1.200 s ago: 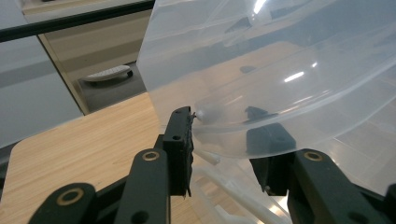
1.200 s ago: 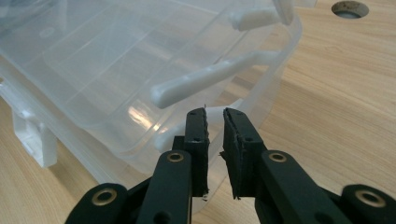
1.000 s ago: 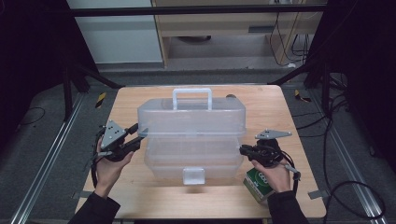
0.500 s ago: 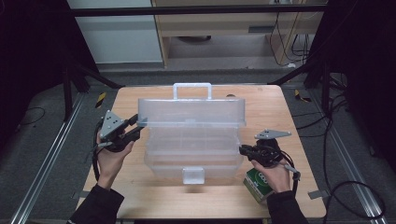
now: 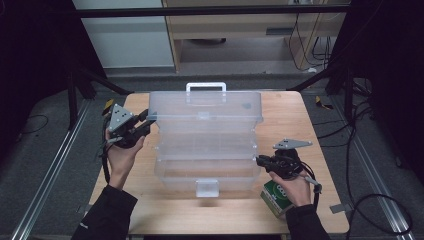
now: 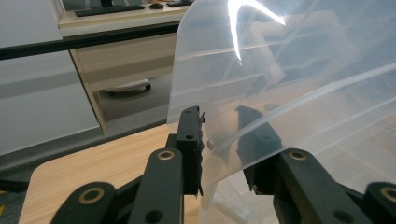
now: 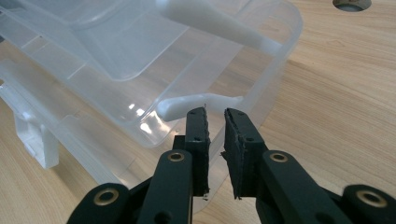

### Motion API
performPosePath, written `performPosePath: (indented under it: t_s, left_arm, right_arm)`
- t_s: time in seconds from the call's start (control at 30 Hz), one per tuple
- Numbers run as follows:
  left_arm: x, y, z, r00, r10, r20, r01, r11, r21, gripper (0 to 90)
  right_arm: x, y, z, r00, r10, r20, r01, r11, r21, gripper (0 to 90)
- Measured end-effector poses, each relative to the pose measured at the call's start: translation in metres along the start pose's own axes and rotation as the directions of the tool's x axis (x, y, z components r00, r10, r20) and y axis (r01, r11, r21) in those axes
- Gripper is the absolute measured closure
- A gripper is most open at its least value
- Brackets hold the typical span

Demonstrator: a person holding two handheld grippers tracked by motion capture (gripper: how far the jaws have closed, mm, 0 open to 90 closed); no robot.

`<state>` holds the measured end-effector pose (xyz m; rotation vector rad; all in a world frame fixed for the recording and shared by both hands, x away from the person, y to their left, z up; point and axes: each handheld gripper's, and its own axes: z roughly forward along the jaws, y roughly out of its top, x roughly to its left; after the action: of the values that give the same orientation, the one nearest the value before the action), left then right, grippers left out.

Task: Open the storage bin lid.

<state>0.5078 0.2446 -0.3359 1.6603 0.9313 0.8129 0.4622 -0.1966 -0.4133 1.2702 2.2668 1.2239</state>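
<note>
The clear plastic box sits in the middle of the table, its long axis running left to right between my two hands, and its lid stands raised toward the far edge with the one white handle on top. My left gripper is at the lid's left end: in the left gripper view the lid's edge passes between my jaws, which pinch it, one jaw in front of the clear sheet and one seen through it. My right gripper is at the box's right end, near the base, and in the right gripper view its jaws are nearly together on the rim of the lower tray; I judge that they nip the rim, though I cannot be sure the pads press on it. So the lid lies to the right of my left hand, and that hand must carry it on over while the right steadies the base. I count one box, one lid, one front latch, and one green carton under my right hand.
</note>
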Motion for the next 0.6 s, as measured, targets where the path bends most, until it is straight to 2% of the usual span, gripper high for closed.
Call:
performPosePath:
  t_s: [0.13,0.4,0.6]
  left_arm:
    - [0.002,0.002,0.003,1.0,-0.001,-0.008,0.001,1.0,0.003,72.6]
    - [0.005,0.007,0.012,0.9991,-0.037,-0.022,0.037,0.9993,0.006,74.9]
    - [0.007,0.011,0.016,0.9989,-0.035,-0.03,0.035,0.9993,0.011,75.2]
  right_arm:
    - [0.0,0.0,0.0,1.0,0.001,-0.003,-0.001,1.0,0.0,79.5]
    - [0.0,0.0,0.0,1.0,-0.004,0.0,0.004,1.0,0.0,79.5]
    - [0.0,0.0,0.0,1.0,-0.004,0.0,0.004,1.0,0.001,79.5]
